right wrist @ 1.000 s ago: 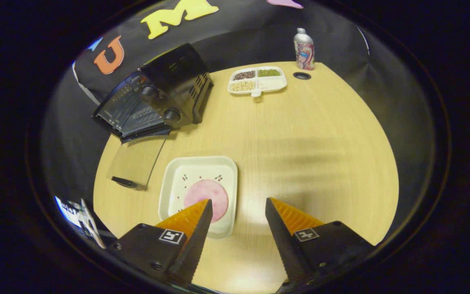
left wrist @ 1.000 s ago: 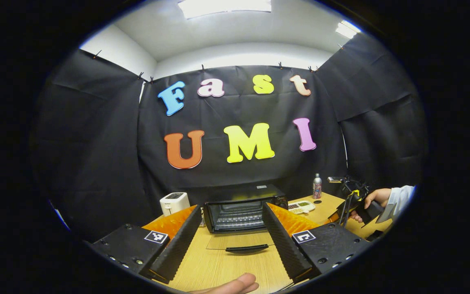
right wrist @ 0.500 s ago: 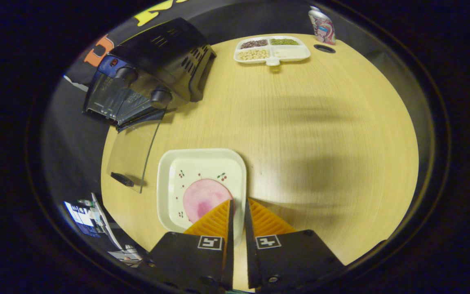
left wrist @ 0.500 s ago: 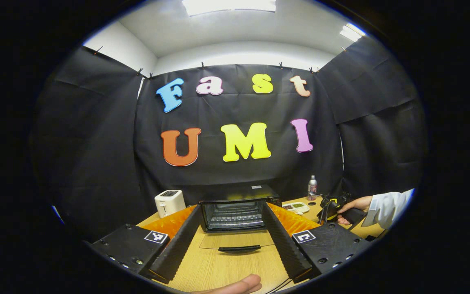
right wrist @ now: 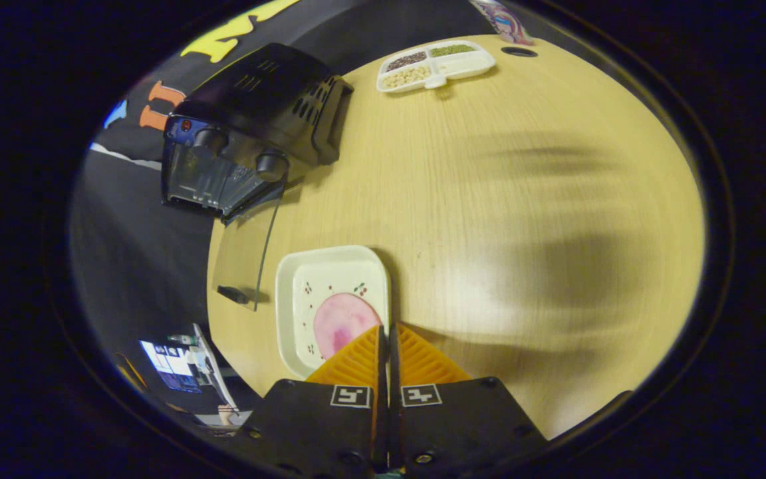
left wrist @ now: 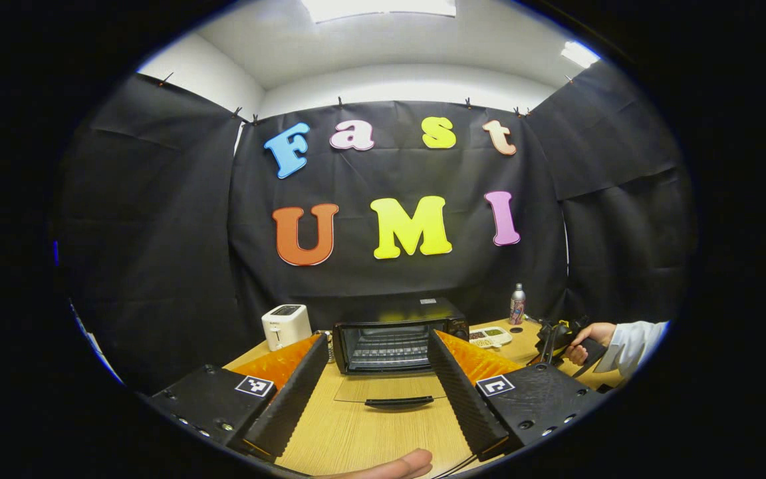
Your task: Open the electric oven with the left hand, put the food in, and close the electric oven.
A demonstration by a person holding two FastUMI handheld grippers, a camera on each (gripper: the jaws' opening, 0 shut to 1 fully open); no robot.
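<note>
The black electric oven (left wrist: 389, 342) stands at the back of the table with its glass door (left wrist: 389, 387) folded down flat and the handle (left wrist: 399, 402) nearest me. My left gripper (left wrist: 376, 337) hangs open in front of it, holding nothing. In the right gripper view, a white square plate (right wrist: 330, 279) carries a round pink slice of food (right wrist: 343, 322). My right gripper (right wrist: 386, 327) is shut on the plate's right rim. The oven (right wrist: 250, 126) and its lowered door (right wrist: 247, 243) lie beyond the plate to the left. A hand holds the right gripper (left wrist: 552, 336) at the far right.
A white toaster (left wrist: 285, 326) stands left of the oven. A divided snack tray (right wrist: 433, 63) and a bottle (left wrist: 517, 303) sit at the back right, near a round hole (right wrist: 519, 51) in the tabletop. A fingertip (left wrist: 389, 466) shows at the bottom edge.
My right gripper went from open over the plate to shut on its right rim, and its view swung toward the oven. The left gripper stayed open, barely moving.
</note>
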